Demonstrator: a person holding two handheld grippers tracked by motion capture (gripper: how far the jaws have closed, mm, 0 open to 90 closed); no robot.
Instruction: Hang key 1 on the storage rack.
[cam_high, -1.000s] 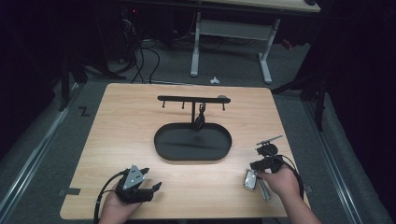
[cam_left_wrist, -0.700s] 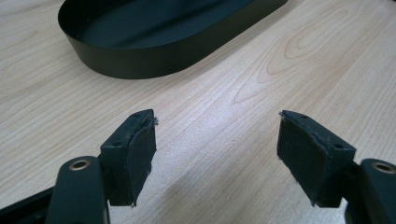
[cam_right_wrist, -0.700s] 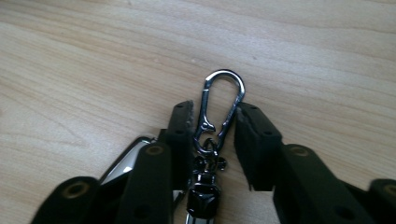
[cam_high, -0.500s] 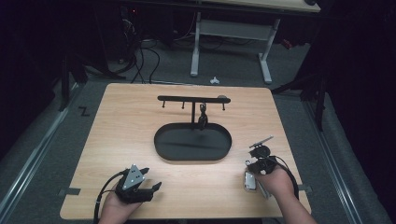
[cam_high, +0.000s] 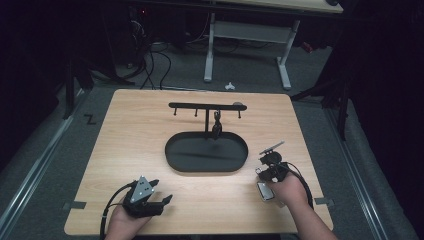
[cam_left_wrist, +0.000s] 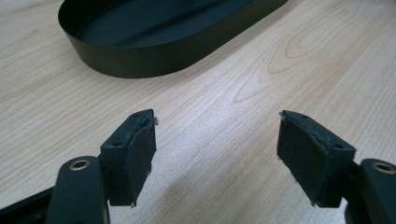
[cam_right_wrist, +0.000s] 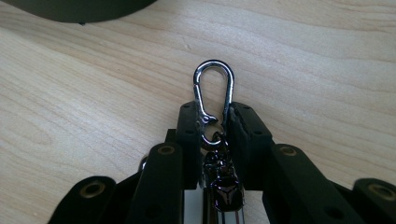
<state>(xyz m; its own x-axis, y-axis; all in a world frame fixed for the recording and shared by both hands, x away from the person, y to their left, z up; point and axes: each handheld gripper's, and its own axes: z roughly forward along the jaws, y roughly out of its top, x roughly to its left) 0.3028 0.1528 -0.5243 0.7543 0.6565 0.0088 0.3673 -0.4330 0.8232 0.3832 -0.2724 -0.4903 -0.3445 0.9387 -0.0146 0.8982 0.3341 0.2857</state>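
A silver snap hook (cam_right_wrist: 213, 88) on a key chain lies on the wooden table, its loop pointing away from my right gripper (cam_right_wrist: 213, 121). The jaws have just been closing, and the pads now press on the hook's lower end from both sides. The dark fob (cam_right_wrist: 226, 191) and a silver piece trail back between the jaws. In the high view my right gripper (cam_high: 266, 159) is low at the table's right, with the fob (cam_high: 265, 191) by the hand. My left gripper (cam_high: 162, 191) rests at the front left, open and empty (cam_left_wrist: 217, 154).
A black oval tray (cam_high: 172, 162) sits mid-table, its wall (cam_left_wrist: 140, 60) just ahead of the left jaws. From the tray rises a black stand whose bar (cam_high: 205, 106) has several pegs, and a dark key chain (cam_high: 216, 127) hangs from one. Bare wood surrounds both hands.
My right gripper has slid a little left and toward the front edge while its jaws came together around the snap hook. The left gripper has stayed where it was.
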